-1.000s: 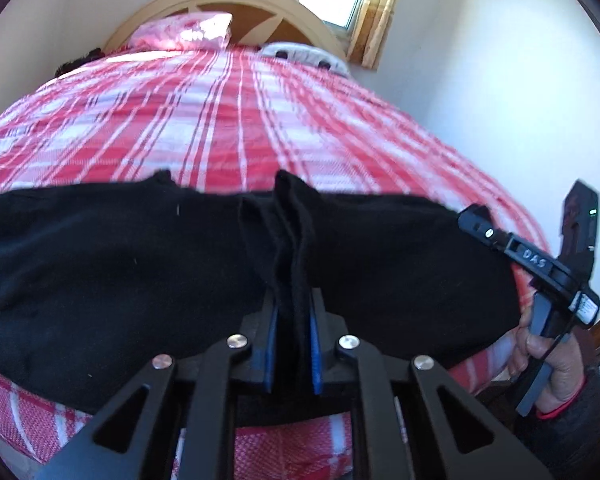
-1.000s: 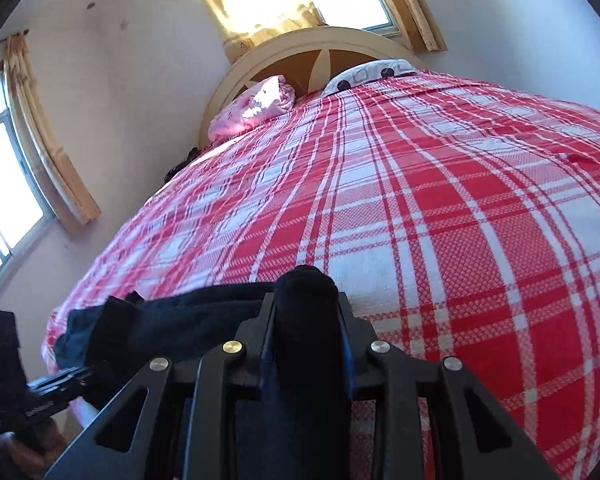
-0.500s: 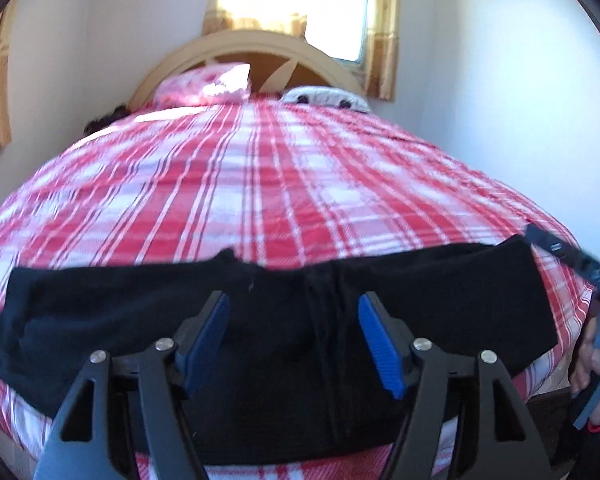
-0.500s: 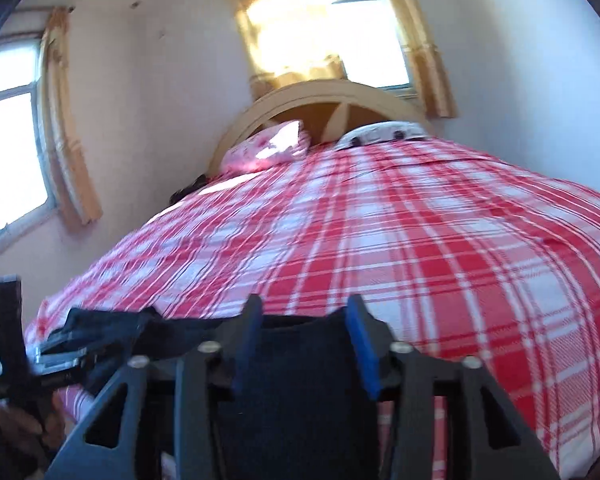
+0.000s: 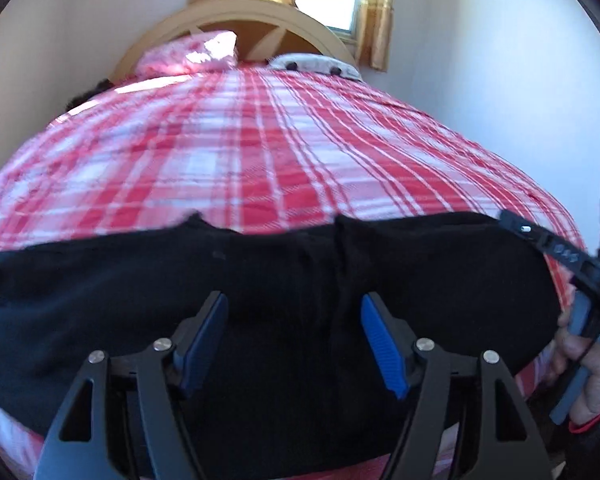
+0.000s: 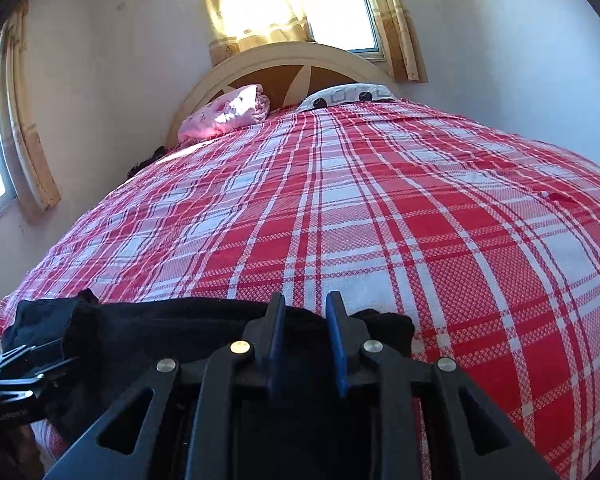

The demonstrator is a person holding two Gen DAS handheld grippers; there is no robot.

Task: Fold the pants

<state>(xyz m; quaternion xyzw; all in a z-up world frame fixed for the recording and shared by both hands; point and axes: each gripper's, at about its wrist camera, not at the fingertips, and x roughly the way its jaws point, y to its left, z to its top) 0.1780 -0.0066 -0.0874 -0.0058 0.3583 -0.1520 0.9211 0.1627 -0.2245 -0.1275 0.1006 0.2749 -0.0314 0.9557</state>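
Black pants (image 5: 260, 280) lie spread flat across the near edge of a bed with a red and white plaid cover (image 5: 280, 152). My left gripper (image 5: 292, 332) hovers over their middle. Its jaws are opening and stand wide, and the blue pads (image 5: 380, 344) touch no cloth. In the right wrist view, the pants' right end (image 6: 160, 328) lies under my right gripper (image 6: 306, 328). Its jaws are closing to a narrow gap over the cloth's far edge, with no fold pinched between the pads. A hand (image 5: 592, 376) holds that gripper at the bed's right corner.
A pink pillow (image 6: 228, 114) and a white patterned pillow (image 6: 348, 96) lie by the curved headboard (image 6: 292, 60). Curtained windows sit behind it and on the left wall. A white wall runs close along the bed's right side. Plaid cover stretches beyond the pants.
My left gripper let go of the raised fold of pants and opened wide; the fold dropped flat. My right gripper released its bunch of cloth, then narrowed again.
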